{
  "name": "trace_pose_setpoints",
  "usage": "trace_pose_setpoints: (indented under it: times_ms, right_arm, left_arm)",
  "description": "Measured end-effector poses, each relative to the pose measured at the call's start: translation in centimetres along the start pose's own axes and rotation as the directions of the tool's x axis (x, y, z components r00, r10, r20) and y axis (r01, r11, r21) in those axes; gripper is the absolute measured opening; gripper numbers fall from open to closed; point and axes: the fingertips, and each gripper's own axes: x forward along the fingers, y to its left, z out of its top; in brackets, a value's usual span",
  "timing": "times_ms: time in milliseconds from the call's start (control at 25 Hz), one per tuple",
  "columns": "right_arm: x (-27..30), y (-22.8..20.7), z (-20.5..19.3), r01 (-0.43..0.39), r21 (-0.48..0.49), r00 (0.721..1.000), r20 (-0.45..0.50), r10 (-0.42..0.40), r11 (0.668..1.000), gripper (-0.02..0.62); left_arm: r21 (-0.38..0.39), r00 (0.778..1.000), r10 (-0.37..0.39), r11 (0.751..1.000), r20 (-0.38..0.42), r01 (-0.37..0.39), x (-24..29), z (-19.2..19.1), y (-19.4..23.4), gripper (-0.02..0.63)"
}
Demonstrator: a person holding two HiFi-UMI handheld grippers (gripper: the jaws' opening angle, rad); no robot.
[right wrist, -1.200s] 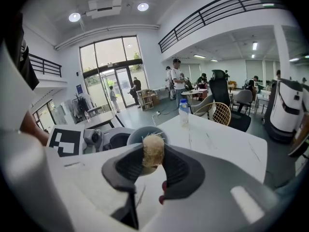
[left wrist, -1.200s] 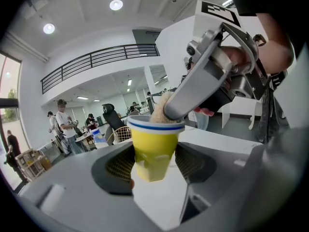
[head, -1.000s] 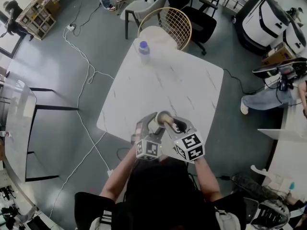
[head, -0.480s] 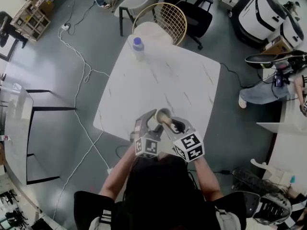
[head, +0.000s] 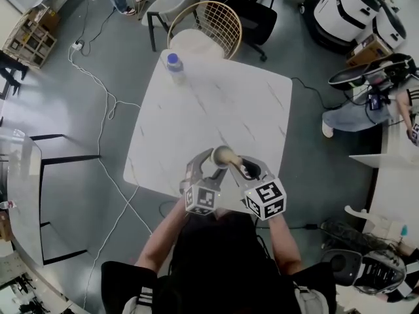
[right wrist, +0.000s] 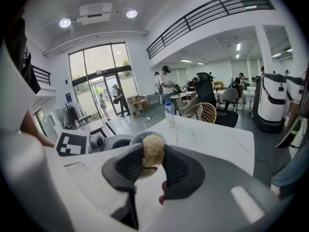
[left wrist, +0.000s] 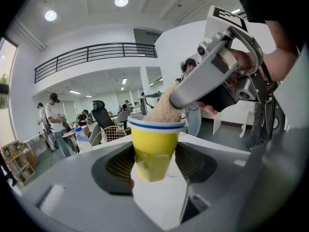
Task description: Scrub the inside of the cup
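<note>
A yellow paper cup (left wrist: 153,151) with a blue stripe and a white rim stands upright between the pads of my left gripper (left wrist: 153,164), which is shut on it. In the head view the cup (head: 220,156) hangs over the near edge of the white table (head: 216,106). My right gripper (right wrist: 152,164) is shut on a beige scrubbing sponge (right wrist: 153,150). The sponge (left wrist: 164,111) reaches down past the rim into the cup from the upper right. The right gripper (head: 244,169) is angled in beside the left gripper (head: 211,164). The cup's bottom inside is hidden.
A plastic water bottle (head: 173,63) with a blue cap stands at the table's far left corner. A wire-backed chair (head: 206,23) is behind the table. Cables lie on the grey floor to the left. People and office chairs are farther back.
Both grippers have shifted slightly over the table's near edge, the right one a little to the right. The sponge stays in the cup and both grips are unchanged.
</note>
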Motion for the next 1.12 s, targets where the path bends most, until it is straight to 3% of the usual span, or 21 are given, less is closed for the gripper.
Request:
trace_pose_setpoints:
  times_ms: [240,520,760,1120]
  right_arm:
    - [-1.3,-1.3,2.9,0.039,-0.008,0.990,0.134,-0.038,0.999,0.107]
    - [-1.8,-5.2,5.4,0.138,0.017,0.941,0.309,-0.136,0.990,0.109]
    - [-0.8,-9.7,4.9,0.218,0.068,0.922,0.314,-0.228,0.974,0.109]
    - [2.7,-13.0,2.9,0.226,0.115,0.934,0.255,-0.249,0.967,0.109]
  left_arm:
    - [-0.040,1.000,0.014,0.999,0.012,-0.013,1.4,0.4,1.2,0.272]
    - [-0.135,0.998,0.034,0.990,0.054,-0.026,3.3,0.4,3.1,0.275]
    - [-0.184,0.997,0.051,0.982,0.056,-0.040,5.4,0.0,4.6,0.277]
    - [-0.217,0.999,0.052,0.975,-0.011,-0.053,9.5,-4.2,6.4,0.279]
